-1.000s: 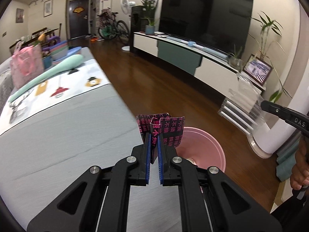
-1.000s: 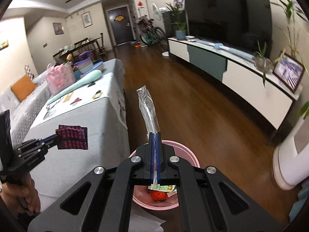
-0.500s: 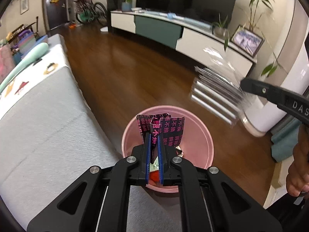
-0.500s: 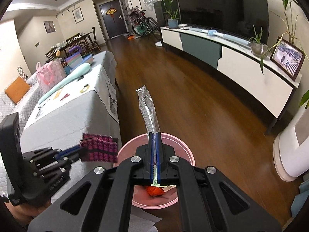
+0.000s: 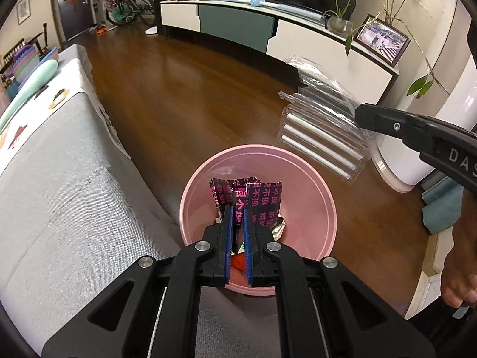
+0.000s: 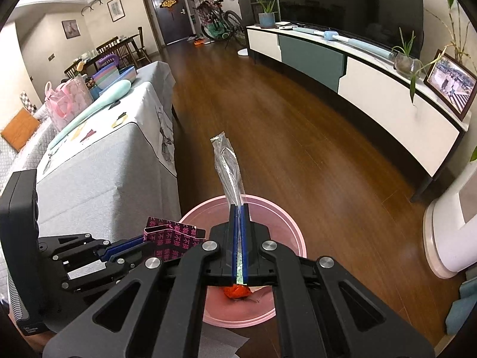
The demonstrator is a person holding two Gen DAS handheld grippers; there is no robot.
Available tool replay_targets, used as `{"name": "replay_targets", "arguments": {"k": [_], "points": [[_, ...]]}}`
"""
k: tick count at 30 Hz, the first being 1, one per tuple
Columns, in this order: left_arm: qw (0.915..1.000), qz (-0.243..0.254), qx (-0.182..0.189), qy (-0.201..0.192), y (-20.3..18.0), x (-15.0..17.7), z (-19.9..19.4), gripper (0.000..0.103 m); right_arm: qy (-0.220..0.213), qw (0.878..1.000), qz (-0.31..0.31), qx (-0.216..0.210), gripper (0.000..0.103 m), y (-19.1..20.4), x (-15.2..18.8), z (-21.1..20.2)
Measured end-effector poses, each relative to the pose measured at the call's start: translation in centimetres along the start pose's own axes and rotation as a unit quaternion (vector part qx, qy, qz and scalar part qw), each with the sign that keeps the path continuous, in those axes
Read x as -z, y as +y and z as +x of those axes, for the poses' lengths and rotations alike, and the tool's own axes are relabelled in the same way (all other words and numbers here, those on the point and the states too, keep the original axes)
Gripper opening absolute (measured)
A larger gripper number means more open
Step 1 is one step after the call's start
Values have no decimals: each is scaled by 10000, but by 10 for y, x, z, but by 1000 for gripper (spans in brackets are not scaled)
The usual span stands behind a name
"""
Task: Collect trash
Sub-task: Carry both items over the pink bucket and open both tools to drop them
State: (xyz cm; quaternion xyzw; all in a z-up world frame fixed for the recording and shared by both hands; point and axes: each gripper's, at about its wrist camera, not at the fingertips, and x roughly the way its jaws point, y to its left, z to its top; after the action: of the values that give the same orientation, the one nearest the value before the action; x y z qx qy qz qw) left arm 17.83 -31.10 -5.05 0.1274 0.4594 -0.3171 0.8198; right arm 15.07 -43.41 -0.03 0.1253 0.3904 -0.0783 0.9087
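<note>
Trash is held over the pink bin [image 5: 329,208]: a light, crumply black-and-pink wrapper [image 5: 256,200] pinched in the left tongs [image 5: 237,208], a slippery clear sleeve [image 6: 228,167] clamped by its end in the right tongs [image 6: 239,208].

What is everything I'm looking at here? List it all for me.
Round pink plastic bin: one, on the wooden floor beside the table, red scrap inside.
Black-and-pink printed wrapper: one, over the bin, in the left jaws.
Clear crinkled plastic wrapper: one, in the right jaws.
Grey-clothed table: one, left of the bin.
White-and-green TV cabinet: one, along the wall.
Left gripper: black, shut.
Right gripper: black, shut.
</note>
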Motion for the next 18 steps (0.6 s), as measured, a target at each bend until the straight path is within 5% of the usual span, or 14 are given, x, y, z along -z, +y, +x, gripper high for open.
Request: {"name": "replay_targets", "arguments": {"k": [2,4,5,6,8,18], "points": [[10000,6,24,56,0,0,2,9,28,10000,6,5,3,0,0,2],[9999,21,-10,125,1,0,4,40,71,10000,9,2,6,1,0,4],[9999,33,-24,116,1,0,4,44,90,10000,6,24,11,1,0,6],[9999,55,-48,93,1,1,3,45,128,9999,10,48,17,1,1,7],[10000,29,-10,83,3,1,3,46,195,9998,79,70,49,-1,2,11],[9983,-279,-64,-502,17,16,-37,54,-90,9996,191,203,52,-6,1,-3]]}}
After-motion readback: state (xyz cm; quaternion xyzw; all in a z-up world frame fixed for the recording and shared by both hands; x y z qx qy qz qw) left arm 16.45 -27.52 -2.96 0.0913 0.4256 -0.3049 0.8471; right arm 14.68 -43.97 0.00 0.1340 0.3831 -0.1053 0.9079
